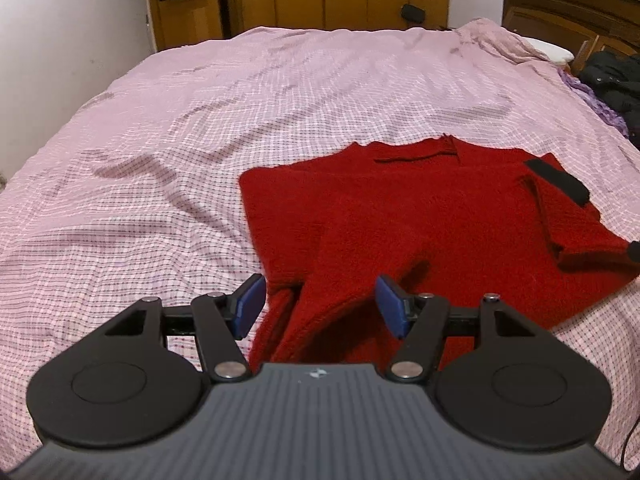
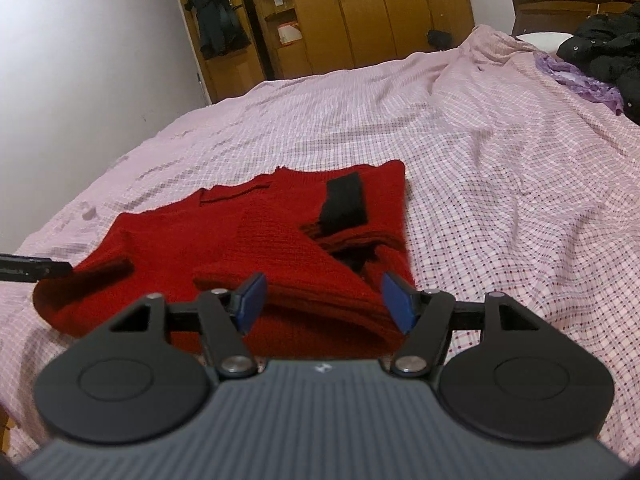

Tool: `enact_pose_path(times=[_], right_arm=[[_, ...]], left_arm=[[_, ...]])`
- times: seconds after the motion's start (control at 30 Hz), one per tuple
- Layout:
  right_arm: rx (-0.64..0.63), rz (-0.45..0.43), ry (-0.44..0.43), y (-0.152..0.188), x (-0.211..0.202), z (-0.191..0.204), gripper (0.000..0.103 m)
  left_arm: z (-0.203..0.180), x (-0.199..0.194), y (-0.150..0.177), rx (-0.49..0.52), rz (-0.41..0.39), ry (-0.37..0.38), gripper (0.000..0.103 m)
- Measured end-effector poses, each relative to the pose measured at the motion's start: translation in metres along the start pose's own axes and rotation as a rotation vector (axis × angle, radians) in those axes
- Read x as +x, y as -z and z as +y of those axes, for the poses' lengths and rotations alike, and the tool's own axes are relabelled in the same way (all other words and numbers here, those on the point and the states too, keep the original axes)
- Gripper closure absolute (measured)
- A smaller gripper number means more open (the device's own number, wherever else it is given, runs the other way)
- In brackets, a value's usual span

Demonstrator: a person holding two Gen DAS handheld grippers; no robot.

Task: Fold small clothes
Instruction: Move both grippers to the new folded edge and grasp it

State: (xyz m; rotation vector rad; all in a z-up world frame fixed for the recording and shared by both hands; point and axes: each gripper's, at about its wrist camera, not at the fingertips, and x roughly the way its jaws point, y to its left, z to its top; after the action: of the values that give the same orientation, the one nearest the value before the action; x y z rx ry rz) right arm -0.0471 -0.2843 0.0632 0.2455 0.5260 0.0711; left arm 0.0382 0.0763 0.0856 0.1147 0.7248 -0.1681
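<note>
A red knitted sweater [image 1: 420, 216] lies flat on the bed, its sleeves folded in over the body, one with a black cuff [image 1: 558, 180]. My left gripper [image 1: 318, 306] is open, its blue pads either side of the sweater's near left hem, holding nothing. The sweater also shows in the right wrist view [image 2: 256, 240], with the black cuff [image 2: 344, 204] on top. My right gripper [image 2: 322, 304] is open over the near right edge of the sweater, empty. The left gripper's tip [image 2: 36, 268] shows at the sweater's left edge in the right wrist view.
The bed is covered with a pink checked sheet [image 1: 200, 128]. Dark clothes [image 2: 608, 56] and a purple cloth [image 2: 580, 80] lie at the far right by the headboard [image 1: 572, 12]. Wooden wardrobes [image 2: 360, 12] stand beyond the bed. A white wall [image 1: 60, 40] runs along the left.
</note>
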Motion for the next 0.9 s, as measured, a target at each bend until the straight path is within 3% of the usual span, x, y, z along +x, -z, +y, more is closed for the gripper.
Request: enact_pose_path(times=[0.27, 0.47, 0.7, 0.9], right_arm=[[-0.113, 0.025, 0.010, 0.000, 0.008, 0.010, 0.037], [-0.202, 0.058, 0.029, 0.002, 0.022, 0.016, 0.037], [-0.318, 0.081, 0.071, 0.005, 0.041, 0.028, 0.037], [-0.388, 0.036, 0.089, 0.005, 0.043, 0.039, 0.037]], left_arm=[[-0.013, 0.008, 0.003, 0.088, 0.018, 0.026, 0.035], [-0.027, 0.024, 0.010, 0.194, 0.035, -0.018, 0.035], [-0.021, 0.041, 0.009, 0.143, 0.027, -0.040, 0.035], [-0.017, 0.051, 0.006, 0.102, 0.021, -0.056, 0.035]])
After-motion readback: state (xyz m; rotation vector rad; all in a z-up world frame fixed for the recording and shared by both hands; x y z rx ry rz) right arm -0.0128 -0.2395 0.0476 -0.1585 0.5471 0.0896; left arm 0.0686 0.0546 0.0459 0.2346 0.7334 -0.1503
